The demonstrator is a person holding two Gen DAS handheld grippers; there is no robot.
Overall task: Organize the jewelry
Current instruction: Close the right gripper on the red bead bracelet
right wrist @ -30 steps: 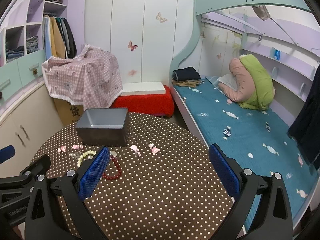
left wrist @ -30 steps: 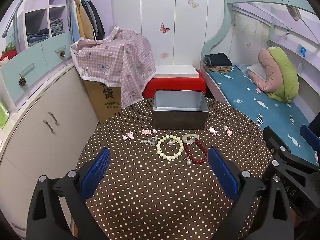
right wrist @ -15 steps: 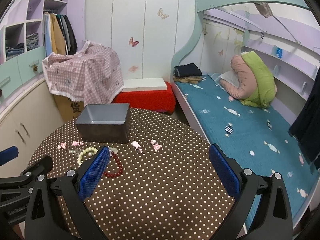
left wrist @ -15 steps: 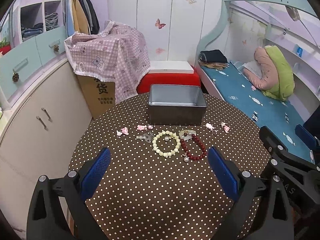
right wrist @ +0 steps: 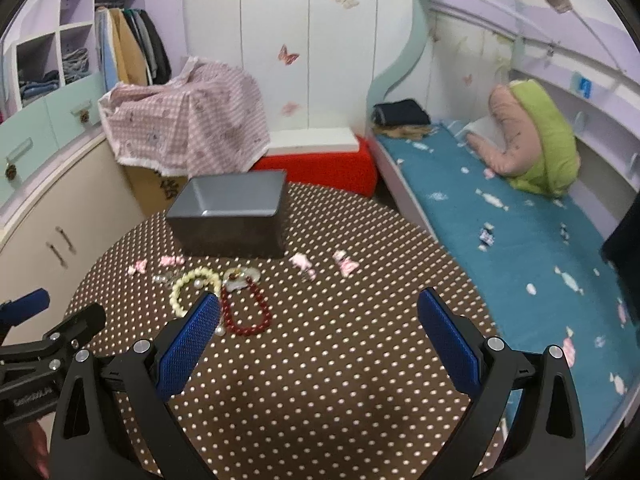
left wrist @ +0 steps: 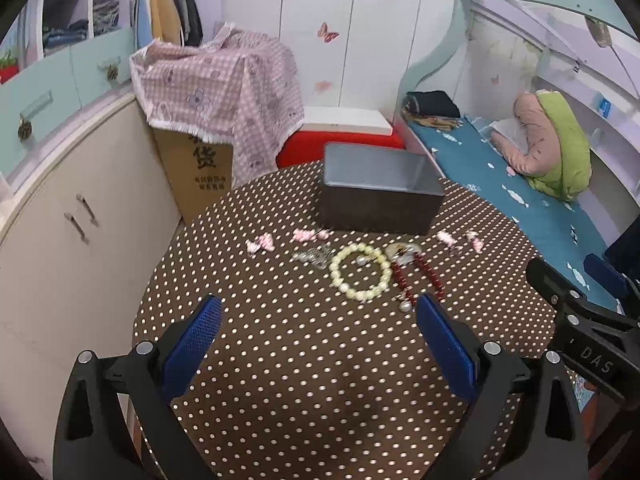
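Jewelry lies scattered across the round table with its brown polka-dot cloth, all of it just in front of the grey metal box. From the left wrist view: a cream bead bracelet lies flat at the centre, a dark red bead bracelet touches its right side, and a small silver piece sits just to its left. Pink bow-shaped pieces are strung along the box's front, two to the left and two to the right. The left gripper hangs over bare cloth short of the bracelets, blue pads spread wide, nothing between them. The right gripper pokes in at the right edge, only partly seen.

Over to the right wrist view: the right gripper is also spread wide and holding nothing, above the table. Its left pad overlaps the near edge of the cream bracelet in the picture, with the red bracelet just beside it. Two pink bows lie well ahead, near the box, which looks empty as far as its inside shows. The left gripper shows at the left edge, side on. Behind the table stand a red stool and a bed with a blue sheet.
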